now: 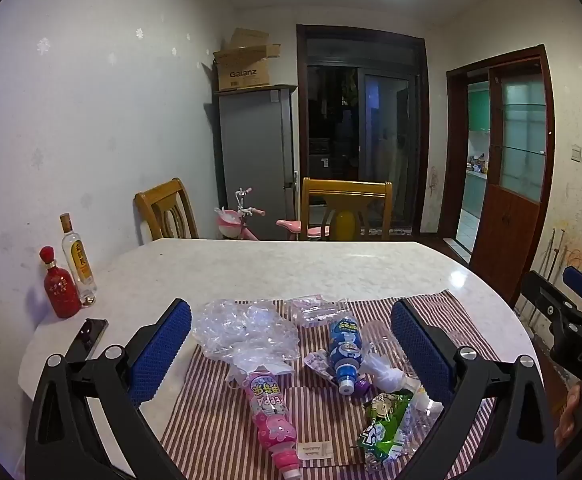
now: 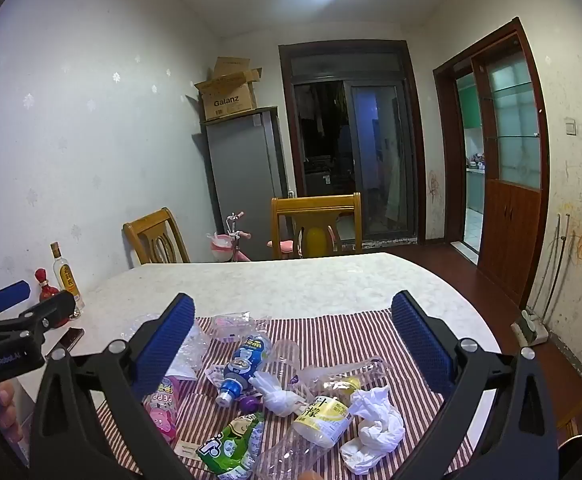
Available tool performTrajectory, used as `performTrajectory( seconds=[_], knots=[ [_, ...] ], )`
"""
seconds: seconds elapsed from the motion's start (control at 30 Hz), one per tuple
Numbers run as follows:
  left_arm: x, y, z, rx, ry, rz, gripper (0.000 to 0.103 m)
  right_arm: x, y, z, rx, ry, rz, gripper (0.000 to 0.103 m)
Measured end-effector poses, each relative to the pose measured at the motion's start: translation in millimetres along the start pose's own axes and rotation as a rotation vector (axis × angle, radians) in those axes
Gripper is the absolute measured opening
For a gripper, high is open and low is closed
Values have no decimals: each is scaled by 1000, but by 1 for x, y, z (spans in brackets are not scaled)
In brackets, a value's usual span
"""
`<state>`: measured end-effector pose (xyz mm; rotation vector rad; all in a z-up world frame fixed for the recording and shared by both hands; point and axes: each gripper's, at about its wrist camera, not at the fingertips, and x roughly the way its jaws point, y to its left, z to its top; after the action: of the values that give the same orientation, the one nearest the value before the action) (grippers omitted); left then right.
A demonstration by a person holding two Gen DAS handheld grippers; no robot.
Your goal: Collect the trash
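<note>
1. Desk (image 1: 291, 268): pale marble-look top, wide and mostly bare at the far side. Two wooden chairs behind it.
2. Striped cloth (image 2: 331, 332): red-and-white, spread on the near part of the desk. All the trash lies on it.
3. Left gripper (image 1: 291, 352): hovers above the cloth's near left, tilted slightly down. Fingers (image 1: 163, 348) released, spread wide, nothing between them but the view of the trash below.
4. Right gripper (image 2: 291, 344): same posture over the cloth's near right. Fingers released, wide apart, holding nothing.
5. Crumpled clear plastic (image 1: 247, 332): biggest piece of trash, at the cloth's left rear.
6. Clear bottle with yellow label (image 2: 323, 416): on its side, near right, touching the white tissue wad (image 2: 375, 428).
7. Pink bottle (image 1: 271, 416): on its side, near left, cap toward the camera.
8. Blue bottle (image 1: 345, 348): on its side mid-cloth, cap toward the camera.
9. Green wrapper (image 1: 383, 428): near edge, between pink bottle and yellow-label bottle.
10. Off-cloth items at far left: red bottle (image 1: 61, 284), tall clear bottle (image 1: 77, 256), phone (image 1: 87, 338). Likely not trash.
11. Step, as judged: the very start, with nothing picked up. No bin or bag is visible.
12. Next move calls for lowering one gripper onto a single piece. The rigid bottles should grip across the body; the plastic and tissue will crush and may drag neighbours.
</note>
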<state>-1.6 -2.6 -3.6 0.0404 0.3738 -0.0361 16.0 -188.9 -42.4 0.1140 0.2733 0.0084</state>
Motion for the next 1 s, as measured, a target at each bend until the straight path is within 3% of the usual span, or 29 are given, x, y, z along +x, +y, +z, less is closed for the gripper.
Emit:
performTrajectory(
  seconds=[1.0],
  knots=[
    [-1,-1,2,-1,4,-11,97,-1,0,1,-4,9,-1,99]
  ],
)
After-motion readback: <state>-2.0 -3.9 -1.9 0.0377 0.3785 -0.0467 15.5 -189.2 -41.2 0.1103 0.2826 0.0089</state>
